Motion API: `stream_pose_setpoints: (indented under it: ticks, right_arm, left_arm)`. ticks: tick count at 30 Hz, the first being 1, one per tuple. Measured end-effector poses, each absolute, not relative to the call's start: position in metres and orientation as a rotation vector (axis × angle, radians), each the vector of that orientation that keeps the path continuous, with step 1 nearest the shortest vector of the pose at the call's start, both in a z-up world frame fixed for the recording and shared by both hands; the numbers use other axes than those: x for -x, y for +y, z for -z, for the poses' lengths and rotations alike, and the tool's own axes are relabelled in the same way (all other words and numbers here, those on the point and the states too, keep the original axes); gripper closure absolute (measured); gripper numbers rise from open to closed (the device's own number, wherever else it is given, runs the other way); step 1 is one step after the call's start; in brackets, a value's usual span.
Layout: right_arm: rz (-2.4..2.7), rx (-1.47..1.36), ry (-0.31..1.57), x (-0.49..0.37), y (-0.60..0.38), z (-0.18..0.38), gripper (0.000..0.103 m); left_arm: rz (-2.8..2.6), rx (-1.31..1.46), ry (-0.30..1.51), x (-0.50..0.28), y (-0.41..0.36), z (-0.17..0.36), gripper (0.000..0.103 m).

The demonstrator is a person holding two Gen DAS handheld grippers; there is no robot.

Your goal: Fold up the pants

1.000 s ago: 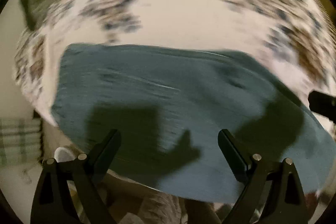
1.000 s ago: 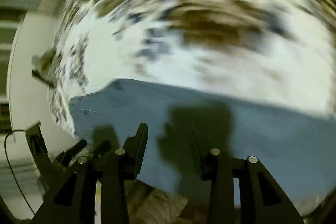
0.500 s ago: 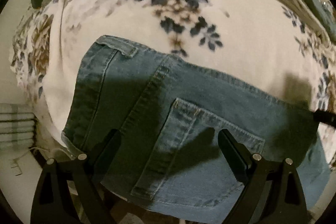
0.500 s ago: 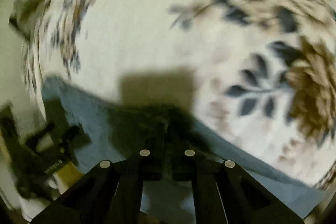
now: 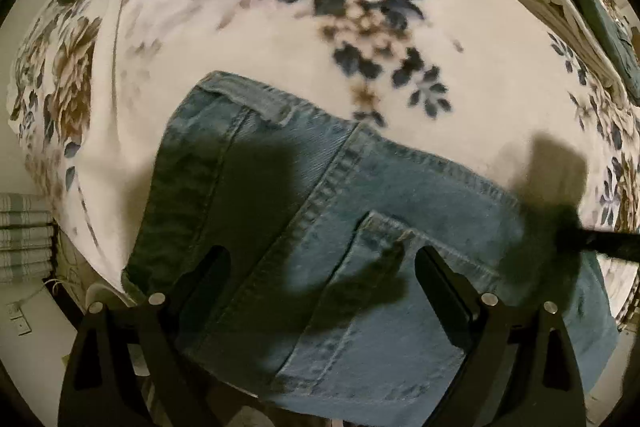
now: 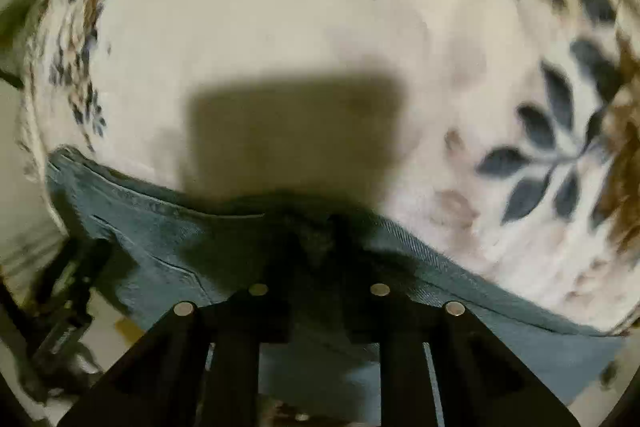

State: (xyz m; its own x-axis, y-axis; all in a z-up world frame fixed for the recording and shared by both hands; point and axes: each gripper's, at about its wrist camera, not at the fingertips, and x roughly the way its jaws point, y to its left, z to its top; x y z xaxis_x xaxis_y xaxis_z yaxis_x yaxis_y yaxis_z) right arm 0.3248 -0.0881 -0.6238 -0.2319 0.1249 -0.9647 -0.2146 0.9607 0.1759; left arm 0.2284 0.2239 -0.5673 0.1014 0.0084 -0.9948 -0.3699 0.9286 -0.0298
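In the left wrist view the left tongs [image 5: 322, 291] stand spread wide and released above the jeans [image 5: 360, 227], which lie seat-up with a back pocket [image 5: 384, 311] showing, at 6 o'clock on the floral blanket [image 5: 240, 27] of the bed; a thin dark piece of the right tongs [image 5: 600, 247] enters at 3 o'clock over the denim's edge. In the blurred right wrist view the right tongs [image 6: 320, 251] are clenched on the jeans' [image 6: 160, 239] upper edge at 6 o'clock, with the blanket [image 6: 280, 7] filling everything from 9 through 3 o'clock.

Floral blanket [image 5: 248, 39] over bed, pale wall [image 5: 24, 367] at left.
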Motion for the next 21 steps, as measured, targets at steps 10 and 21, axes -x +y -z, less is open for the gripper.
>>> stream_pose_setpoints:
  ticks: [10,21]
  right_arm:
    - [-0.302,-0.026,1.729,-0.315,-0.109,0.605,0.074]
    - [0.048,-0.638,1.904,-0.113,-0.188,0.62,0.056]
  left_arm:
    - [-0.279,0.318,1.437,-0.206,0.238,0.563,0.009]
    - [-0.473,0.566,1.439,-0.136,0.35,0.559,0.009]
